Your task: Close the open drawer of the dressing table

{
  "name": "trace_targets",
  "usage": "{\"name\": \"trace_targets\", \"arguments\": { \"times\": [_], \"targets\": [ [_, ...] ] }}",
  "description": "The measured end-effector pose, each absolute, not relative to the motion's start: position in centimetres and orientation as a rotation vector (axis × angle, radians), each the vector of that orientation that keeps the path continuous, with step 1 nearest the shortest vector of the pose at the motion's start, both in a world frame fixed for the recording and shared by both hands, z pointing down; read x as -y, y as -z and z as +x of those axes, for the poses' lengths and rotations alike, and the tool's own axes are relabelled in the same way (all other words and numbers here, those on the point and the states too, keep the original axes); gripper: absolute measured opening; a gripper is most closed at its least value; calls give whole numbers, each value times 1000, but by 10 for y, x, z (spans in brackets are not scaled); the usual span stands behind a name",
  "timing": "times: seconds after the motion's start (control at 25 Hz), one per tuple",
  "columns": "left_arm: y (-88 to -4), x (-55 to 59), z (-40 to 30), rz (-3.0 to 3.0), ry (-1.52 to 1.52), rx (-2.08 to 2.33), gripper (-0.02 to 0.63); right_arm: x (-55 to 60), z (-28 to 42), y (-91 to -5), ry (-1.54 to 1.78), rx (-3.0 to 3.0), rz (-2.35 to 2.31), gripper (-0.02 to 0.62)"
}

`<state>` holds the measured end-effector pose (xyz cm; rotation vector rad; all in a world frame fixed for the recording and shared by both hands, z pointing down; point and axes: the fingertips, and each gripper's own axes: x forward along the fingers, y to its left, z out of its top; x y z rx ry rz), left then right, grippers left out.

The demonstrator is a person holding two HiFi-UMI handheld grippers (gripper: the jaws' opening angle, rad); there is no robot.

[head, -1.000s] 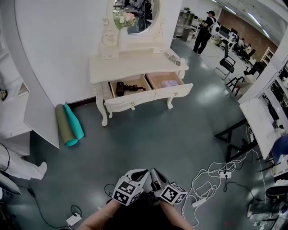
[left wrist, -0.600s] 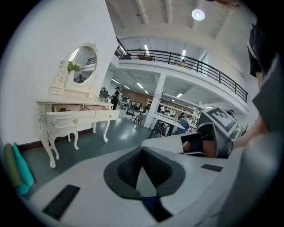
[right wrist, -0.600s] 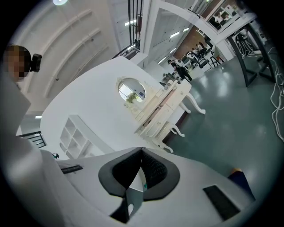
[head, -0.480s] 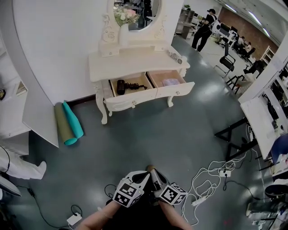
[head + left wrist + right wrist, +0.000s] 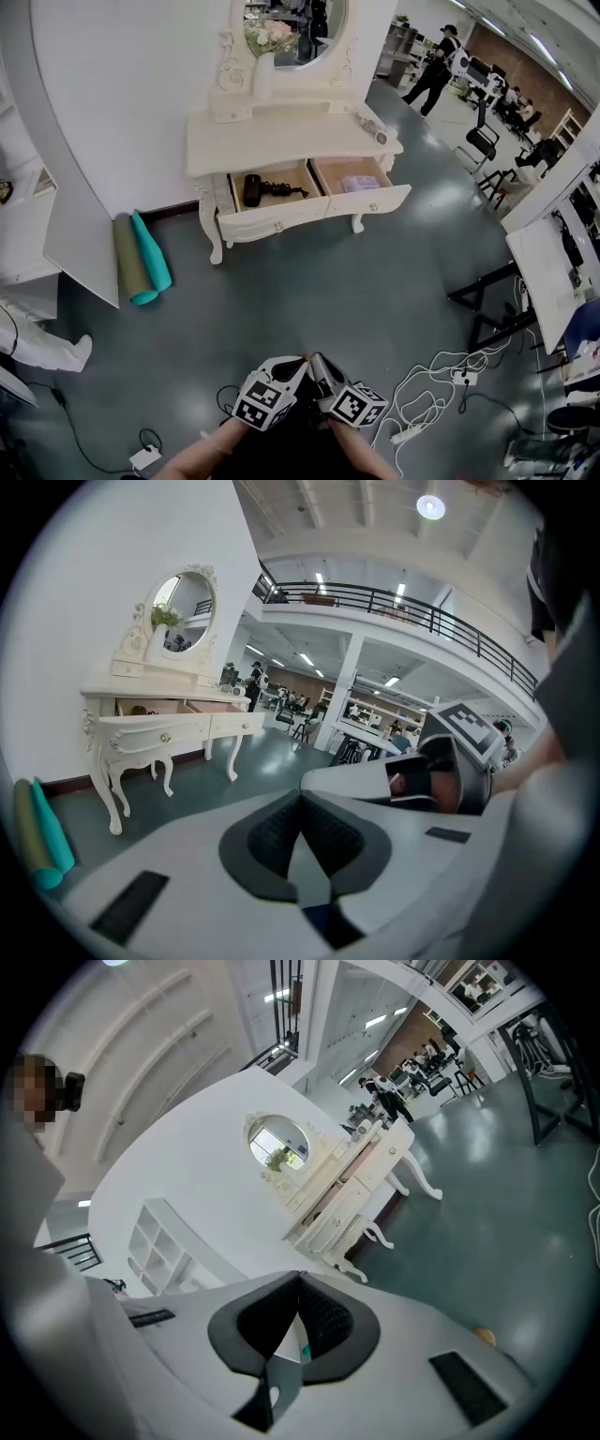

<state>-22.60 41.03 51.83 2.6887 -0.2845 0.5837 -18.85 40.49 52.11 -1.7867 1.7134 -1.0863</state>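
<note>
well back from the counter (image 5: 281, 141), both tongs sit low by the person's body, side by side, marker cubes up. the left tongs (image 5: 300, 797) are clenched tip to tip with nothing between them, and the right tongs (image 5: 300, 1277) are clenched likewise, empty. under the counter's front edge, one drawer (image 5: 272, 217), nearer the rolled mats (image 5: 150, 258), stands pulled out and holds a black hair dryer (image 5: 253, 187). the other drawer (image 5: 370, 200), by the opposite front corner, is out too, with a pale flat item (image 5: 358, 184) inside. an oval mirror (image 5: 295, 28) rises from the counter's back edge. white cables (image 5: 441, 384) lie on the grey floor (image 5: 309, 291).
</note>
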Motion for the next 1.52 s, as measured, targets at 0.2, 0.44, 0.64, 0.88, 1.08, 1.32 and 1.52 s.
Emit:
{"name": "trace_targets", "arguments": {
  "times": [0.2,0.44,0.64,0.88,1.08,1.32,1.52],
  "targets": [
    [-518,-392,-193,2718,-590,271,17,-387,-147,-522,1070,-1666,-1806,23],
    [-523,-365,-163,2716,-598,282,17,-357,-113,-524,1065,-1679,-1806,23],
    [-524,-339,-139,2713,-591,308,17,-333,-85,-524,1060,-1677,-1815,23],
    [-524,-309,-120,2698,-572,364,17,-309,-63,-522,1052,-1700,-1848,23],
    [-524,-287,-104,2670,-550,412,17,-290,-48,-521,1046,-1730,-1871,23],
    [-525,-264,-86,2637,-508,490,17,-270,-32,-522,1039,-1786,-1889,24],
    [-524,-238,-73,2607,-444,592,17,-255,-11,-522,1014,-1837,-1914,25]
  ]
}}
